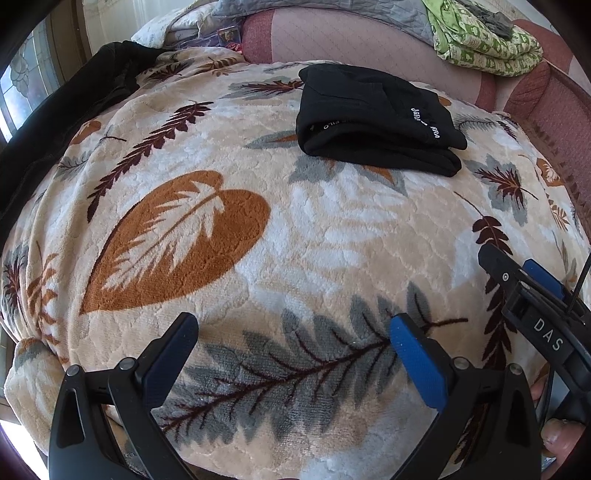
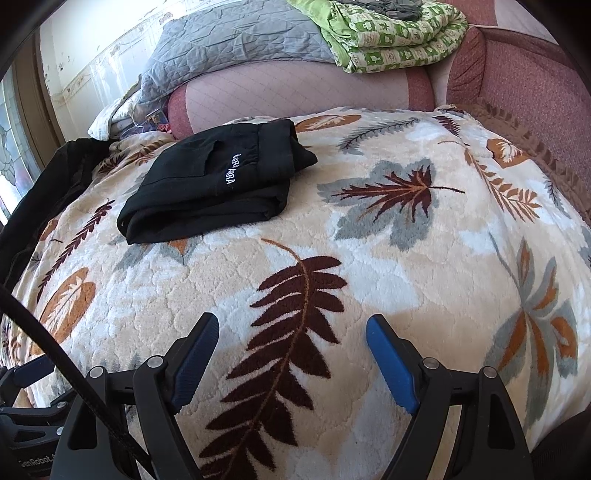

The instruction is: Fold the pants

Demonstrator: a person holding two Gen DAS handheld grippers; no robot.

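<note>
The black pants (image 1: pixel 376 118) lie folded into a compact bundle with white lettering on the leaf-patterned blanket (image 1: pixel 317 229), far from both grippers. They also show in the right wrist view (image 2: pixel 214 184) at the upper left. My left gripper (image 1: pixel 293 332) is open and empty, low over the blanket's near part. My right gripper (image 2: pixel 291 332) is open and empty too, over a brown fern print. The right gripper also appears at the right edge of the left wrist view (image 1: pixel 517 273).
A black garment (image 1: pixel 55 129) lies along the blanket's left edge. A green patterned quilt (image 2: pixel 391 33) and a grey quilt (image 2: pixel 229 40) rest on the pink sofa back (image 2: pixel 295 96). A window (image 1: pixel 26 77) is at the far left.
</note>
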